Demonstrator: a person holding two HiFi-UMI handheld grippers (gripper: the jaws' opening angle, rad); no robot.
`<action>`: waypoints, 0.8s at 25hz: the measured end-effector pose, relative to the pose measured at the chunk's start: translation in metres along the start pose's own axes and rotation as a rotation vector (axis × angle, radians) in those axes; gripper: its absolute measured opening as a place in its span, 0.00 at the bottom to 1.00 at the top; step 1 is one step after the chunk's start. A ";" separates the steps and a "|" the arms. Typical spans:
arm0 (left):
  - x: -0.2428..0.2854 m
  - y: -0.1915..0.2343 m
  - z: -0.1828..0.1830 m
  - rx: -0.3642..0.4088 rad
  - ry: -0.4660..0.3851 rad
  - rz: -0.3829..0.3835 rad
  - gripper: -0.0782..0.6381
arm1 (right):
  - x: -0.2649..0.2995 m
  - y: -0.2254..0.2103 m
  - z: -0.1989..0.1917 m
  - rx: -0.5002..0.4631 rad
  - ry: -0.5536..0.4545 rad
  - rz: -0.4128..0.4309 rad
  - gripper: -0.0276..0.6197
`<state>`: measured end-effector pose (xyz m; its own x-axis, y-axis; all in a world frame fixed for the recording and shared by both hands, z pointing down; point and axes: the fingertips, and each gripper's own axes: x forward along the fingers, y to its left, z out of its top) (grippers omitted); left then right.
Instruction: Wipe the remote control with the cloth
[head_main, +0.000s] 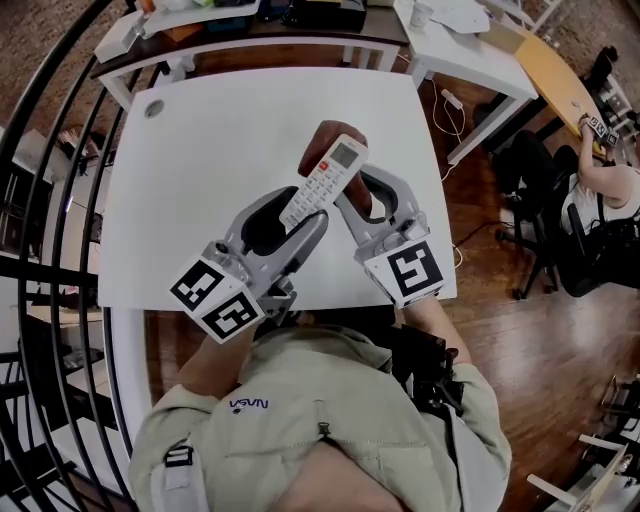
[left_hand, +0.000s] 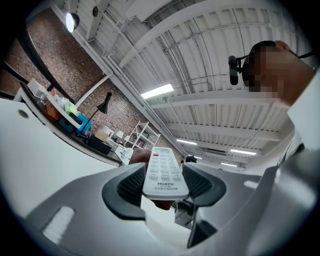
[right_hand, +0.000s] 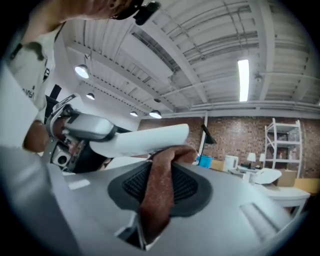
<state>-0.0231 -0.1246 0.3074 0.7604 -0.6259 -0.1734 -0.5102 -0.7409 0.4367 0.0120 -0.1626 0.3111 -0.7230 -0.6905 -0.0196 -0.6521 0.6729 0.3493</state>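
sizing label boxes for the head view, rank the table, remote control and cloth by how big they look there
1. table
2. remote control
3. cloth: mostly hidden behind the remote, so only its visible part ranks smallest.

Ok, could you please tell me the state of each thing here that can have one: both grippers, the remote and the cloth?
white plastic remote control: lifted above the white table, buttons facing up, clamped at its lower end.
brown cloth: bunched, pinched, touching the underside of the remote control.
left gripper: shut on the remote control.
right gripper: shut on the cloth.
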 end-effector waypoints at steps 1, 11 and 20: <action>0.000 0.003 0.004 0.001 -0.010 0.009 0.44 | 0.003 0.017 -0.003 -0.037 0.022 0.058 0.19; -0.005 0.025 0.019 0.040 -0.058 0.091 0.44 | 0.010 0.080 -0.014 -0.111 0.087 0.233 0.19; 0.024 0.095 0.027 0.439 0.015 0.291 0.44 | 0.019 -0.057 -0.062 -0.028 0.216 -0.111 0.19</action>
<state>-0.0640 -0.2167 0.3208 0.5662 -0.8197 -0.0863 -0.8190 -0.5713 0.0535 0.0497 -0.2302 0.3488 -0.5799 -0.8026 0.1401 -0.7163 0.5841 0.3818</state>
